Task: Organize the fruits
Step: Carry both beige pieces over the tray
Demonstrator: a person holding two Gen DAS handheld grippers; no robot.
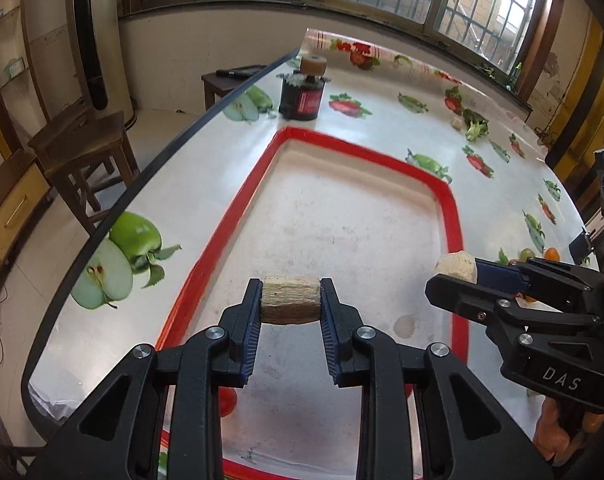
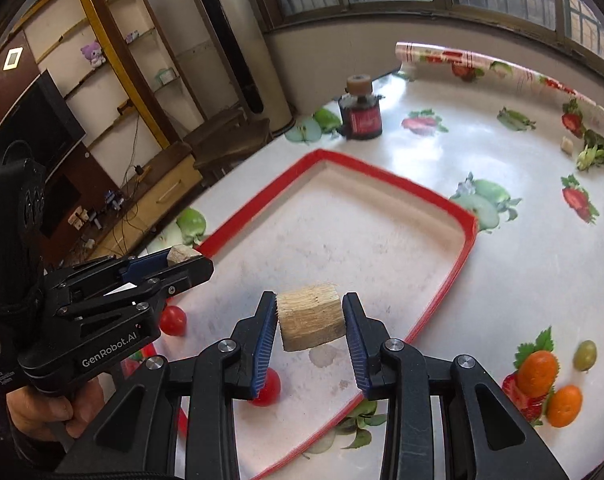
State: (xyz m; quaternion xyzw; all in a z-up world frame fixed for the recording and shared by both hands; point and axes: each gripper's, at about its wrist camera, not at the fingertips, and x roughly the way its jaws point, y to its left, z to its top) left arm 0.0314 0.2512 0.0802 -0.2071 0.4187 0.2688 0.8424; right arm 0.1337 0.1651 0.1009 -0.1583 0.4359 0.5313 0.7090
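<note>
Right now I'm pinching a beige chunk (image 1: 290, 300) in my left tool (image 1: 290, 306) and another chunk (image 2: 310, 317) in my right tool (image 2: 310, 322), both hovering over the red-rimmed tray (image 2: 460, 268); two cherry tomatoes (image 2: 173, 320) are lying inside.

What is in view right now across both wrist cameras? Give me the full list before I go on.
Tray: one, white with red rim, centre of the table.
Cut pieces: two, pale tan and fibrous, one in each gripper, held over the tray; the other.
Cherry tomatoes: at least two, red, on the tray's near side.
Oranges: two, orange, on the table right of the tray.
Grape: one, green, beside the oranges.
Leafy green: one, far right of the table.
Dark jar: one, red label, a tan piece on top, beyond the tray.
Table: one, white fruit-print cloth.
Left gripper: black, shut on a piece.
Right gripper: black, shut on a piece.
</note>
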